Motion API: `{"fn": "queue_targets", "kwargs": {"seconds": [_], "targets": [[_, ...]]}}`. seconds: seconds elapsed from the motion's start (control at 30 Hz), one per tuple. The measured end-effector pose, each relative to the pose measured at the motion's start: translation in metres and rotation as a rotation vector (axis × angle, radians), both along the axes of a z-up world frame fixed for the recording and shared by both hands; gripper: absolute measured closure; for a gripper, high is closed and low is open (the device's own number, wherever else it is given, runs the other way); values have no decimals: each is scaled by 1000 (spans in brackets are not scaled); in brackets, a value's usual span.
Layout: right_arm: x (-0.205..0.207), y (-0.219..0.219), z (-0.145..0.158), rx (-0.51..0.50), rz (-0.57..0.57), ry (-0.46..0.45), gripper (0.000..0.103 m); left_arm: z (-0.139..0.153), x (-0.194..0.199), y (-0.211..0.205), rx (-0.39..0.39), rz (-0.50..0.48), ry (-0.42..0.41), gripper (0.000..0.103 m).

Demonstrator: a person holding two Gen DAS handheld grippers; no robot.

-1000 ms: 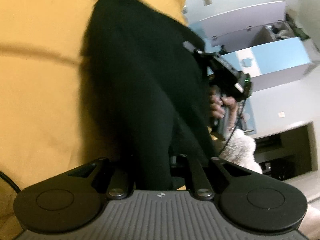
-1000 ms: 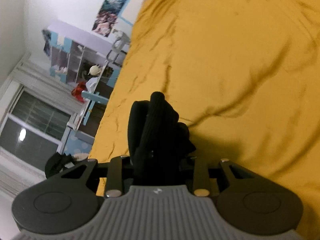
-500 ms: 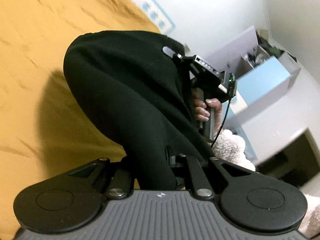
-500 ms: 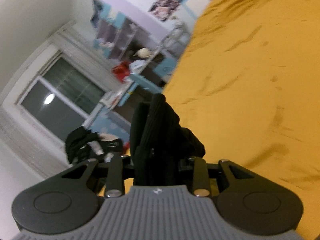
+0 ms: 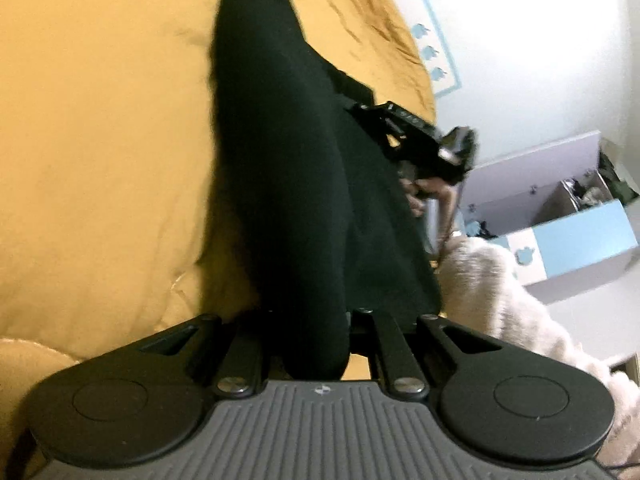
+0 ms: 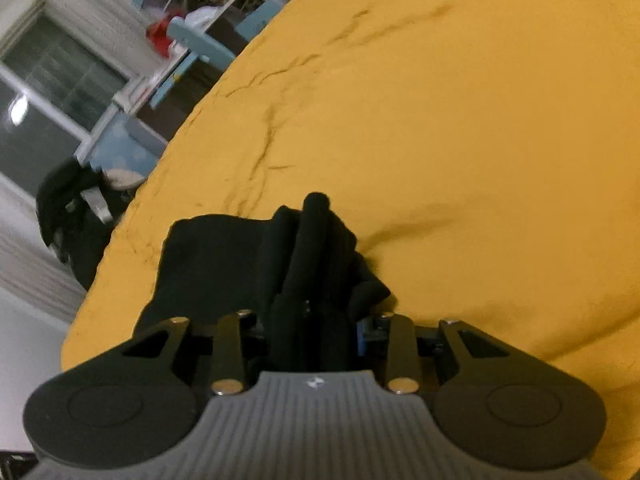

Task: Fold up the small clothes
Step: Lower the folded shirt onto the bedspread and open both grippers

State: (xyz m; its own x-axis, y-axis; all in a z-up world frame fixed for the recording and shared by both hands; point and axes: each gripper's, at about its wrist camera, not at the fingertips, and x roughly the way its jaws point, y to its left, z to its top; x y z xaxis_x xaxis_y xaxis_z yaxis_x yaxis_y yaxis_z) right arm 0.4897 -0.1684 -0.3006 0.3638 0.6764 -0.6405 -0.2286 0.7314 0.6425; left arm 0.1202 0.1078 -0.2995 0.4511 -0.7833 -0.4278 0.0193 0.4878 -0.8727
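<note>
Black garment (image 5: 288,168): clamped in left gripper (image 5: 310,344) and in right gripper (image 6: 312,320), stretched between them over mustard bedspread (image 6: 460,120). Bedspread edge runs beside shelving (image 6: 208,12); broad unoccupied fabric lies beyond the garment.

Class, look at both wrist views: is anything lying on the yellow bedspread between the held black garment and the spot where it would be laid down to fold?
Nothing visible. Both claws, left and right, are shut on the garment. The bedspread beneath and beyond it shows only wrinkles; what lies directly under the cloth is hidden.
</note>
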Motion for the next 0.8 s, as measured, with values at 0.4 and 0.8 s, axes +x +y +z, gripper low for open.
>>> {"fn": "queue_targets", "kwargs": {"seconds": [0.4, 0.8], "targets": [[-129, -27, 115, -223, 64, -359, 67, 61, -35, 53, 219, 97, -17, 81], [-293, 3, 98, -471, 201, -456, 78, 75, -26, 11, 305, 110, -142, 78]]}}
